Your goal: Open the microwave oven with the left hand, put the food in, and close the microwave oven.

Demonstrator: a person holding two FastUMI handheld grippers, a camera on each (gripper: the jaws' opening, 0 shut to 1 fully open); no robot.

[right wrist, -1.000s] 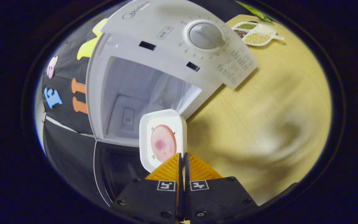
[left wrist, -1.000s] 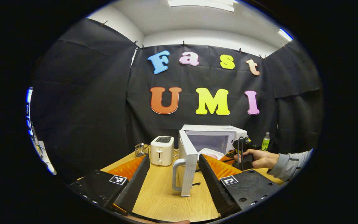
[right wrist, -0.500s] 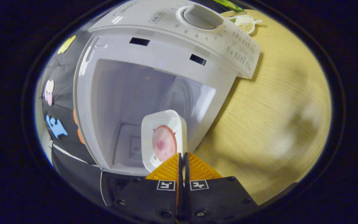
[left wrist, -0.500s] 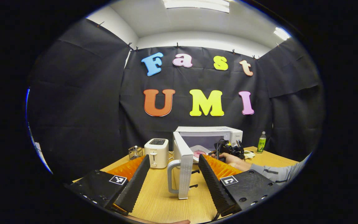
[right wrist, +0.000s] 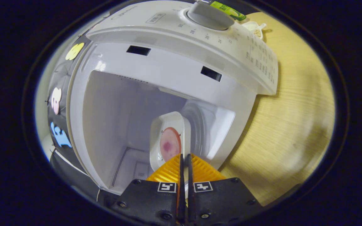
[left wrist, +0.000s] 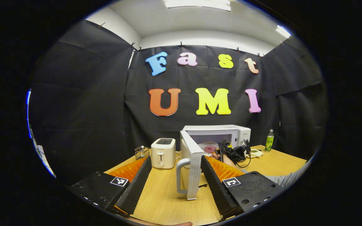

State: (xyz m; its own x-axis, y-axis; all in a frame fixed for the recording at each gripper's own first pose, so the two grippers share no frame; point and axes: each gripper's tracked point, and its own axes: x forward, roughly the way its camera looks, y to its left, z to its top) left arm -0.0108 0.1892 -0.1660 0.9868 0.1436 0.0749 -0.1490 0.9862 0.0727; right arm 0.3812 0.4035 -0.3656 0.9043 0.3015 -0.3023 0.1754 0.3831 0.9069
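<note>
Carrying the white plate point(right wrist: 168, 138) of food, pinched by its near rim, the right gripper point(right wrist: 184, 163) has moved from the microwave point(right wrist: 174, 62) mouth into the cavity, so release comes next, while the left gripper point(left wrist: 176, 175) waits wide open and empty near the tabletop's front edge.

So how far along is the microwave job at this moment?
Done: the microwave door stands swung open. In hand: the right gripper is shut on the rim of the white plate with the pink slice, which is partly inside the microwave cavity, not yet set down. The left gripper is open, near the door. Left: release the plate, withdraw, close the door.
</note>
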